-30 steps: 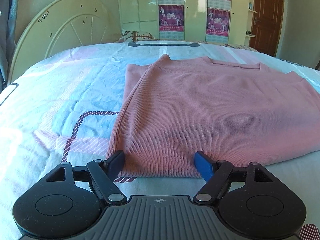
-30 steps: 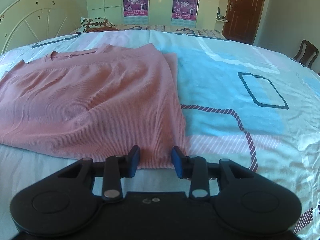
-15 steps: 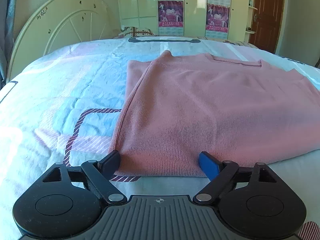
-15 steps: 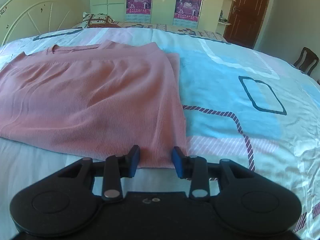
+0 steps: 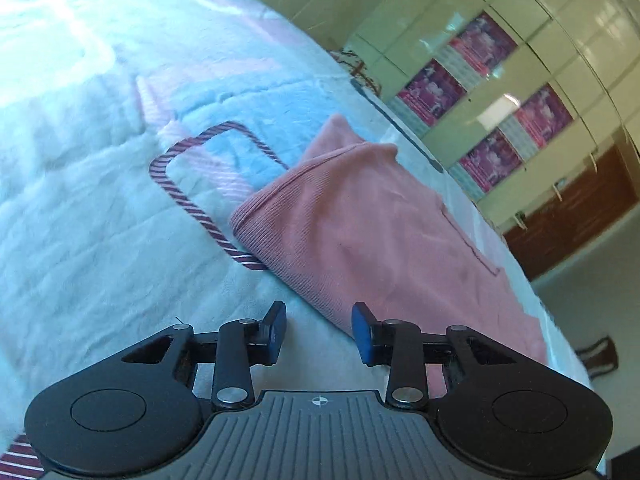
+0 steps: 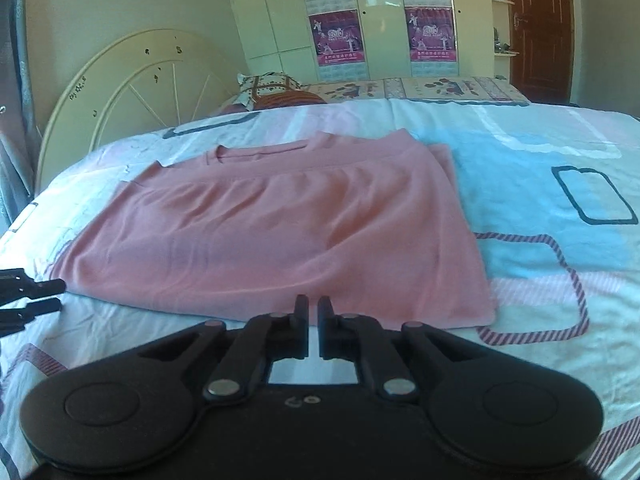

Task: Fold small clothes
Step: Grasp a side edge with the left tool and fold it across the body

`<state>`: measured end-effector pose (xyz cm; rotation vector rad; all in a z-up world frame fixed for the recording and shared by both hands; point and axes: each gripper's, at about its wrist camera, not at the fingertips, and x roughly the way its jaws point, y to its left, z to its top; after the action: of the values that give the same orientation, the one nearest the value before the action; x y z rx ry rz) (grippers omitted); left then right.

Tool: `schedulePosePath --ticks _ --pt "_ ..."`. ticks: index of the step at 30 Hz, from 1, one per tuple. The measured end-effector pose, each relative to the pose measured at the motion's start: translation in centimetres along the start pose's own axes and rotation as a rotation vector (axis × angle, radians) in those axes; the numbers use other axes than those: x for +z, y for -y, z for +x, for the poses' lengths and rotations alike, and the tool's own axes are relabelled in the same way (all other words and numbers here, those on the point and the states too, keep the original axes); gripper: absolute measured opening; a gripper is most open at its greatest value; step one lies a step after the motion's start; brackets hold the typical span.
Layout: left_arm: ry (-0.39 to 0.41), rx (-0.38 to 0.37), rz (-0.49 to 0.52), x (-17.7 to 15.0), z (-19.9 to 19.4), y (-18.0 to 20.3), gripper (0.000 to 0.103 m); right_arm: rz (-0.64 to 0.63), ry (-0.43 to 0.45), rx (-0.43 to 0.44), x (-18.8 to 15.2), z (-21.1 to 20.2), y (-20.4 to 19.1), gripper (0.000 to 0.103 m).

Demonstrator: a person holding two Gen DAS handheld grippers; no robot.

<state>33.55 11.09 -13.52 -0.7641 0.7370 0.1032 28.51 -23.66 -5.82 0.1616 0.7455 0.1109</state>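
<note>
A pink ribbed knit top lies folded flat on the bed, its neckline toward the headboard. In the left wrist view the top shows tilted, with its near left corner ahead of my fingers. My left gripper is open and empty, just short of the top's near edge. My right gripper is nearly shut, with a thin gap and nothing between its fingers, lifted back from the near hem. The left gripper's fingers show at the left edge of the right wrist view.
The bed has a white, blue and pink quilt with striped outlines. A cream round headboard stands at the back left with a pillow beside it. Wardrobe doors with posters and a brown door lie beyond.
My left gripper has rolled and swung to the top's left corner, its fingers narrower. My right gripper has closed, risen and pulled back from the hem.
</note>
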Motion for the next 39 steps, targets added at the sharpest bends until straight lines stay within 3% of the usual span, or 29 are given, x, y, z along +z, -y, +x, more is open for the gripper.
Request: schedulePosePath --ticks 4,13,22,24,25,29,33,35,36,39 --pt "0.025 -0.105 -0.168 -0.2 1.9 -1.8 0.04 -0.009 -0.001 0.029 1.2 0.9 -1.7 0.005" --pt "0.048 -0.188 -0.261 2.3 6.1 -1.8 0.04 0.062 -0.01 0.046 5.1 6.7 -3.3 0.005" --pt "0.063 -0.219 -0.202 4.7 9.4 -0.2 0.038 0.032 -0.058 0.051 7.2 12.2 -6.9 0.005" --pt "0.058 -0.193 -0.202 4.8 9.6 -0.5 0.015 0.043 -0.068 0.051 7.1 12.9 -7.0 0.005" --pt "0.047 -0.185 -0.216 4.8 9.9 -0.7 0.009 0.048 -0.074 0.052 7.0 13.1 -7.0 0.005" --pt "0.037 -0.21 -0.208 5.3 10.3 -0.9 0.009 0.05 -0.075 0.069 7.1 13.4 -7.3 0.005" --pt "0.102 -0.252 -0.181 5.8 8.1 -0.2 0.008 0.032 -0.069 0.08 7.4 13.8 -7.7 0.005" --pt "0.076 -0.197 -0.166 6.1 8.5 -0.1 0.009 0.034 -0.139 0.04 6.6 15.6 -7.3 0.0" --pt "0.046 -0.163 -0.171 6.2 9.1 -0.3 0.009 0.049 -0.114 0.057 6.3 15.6 -6.9 0.0" --pt "0.054 -0.174 -0.214 5.9 9.0 -0.9 0.009 0.052 -0.117 0.076 6.4 15.6 -6.6 0.0"
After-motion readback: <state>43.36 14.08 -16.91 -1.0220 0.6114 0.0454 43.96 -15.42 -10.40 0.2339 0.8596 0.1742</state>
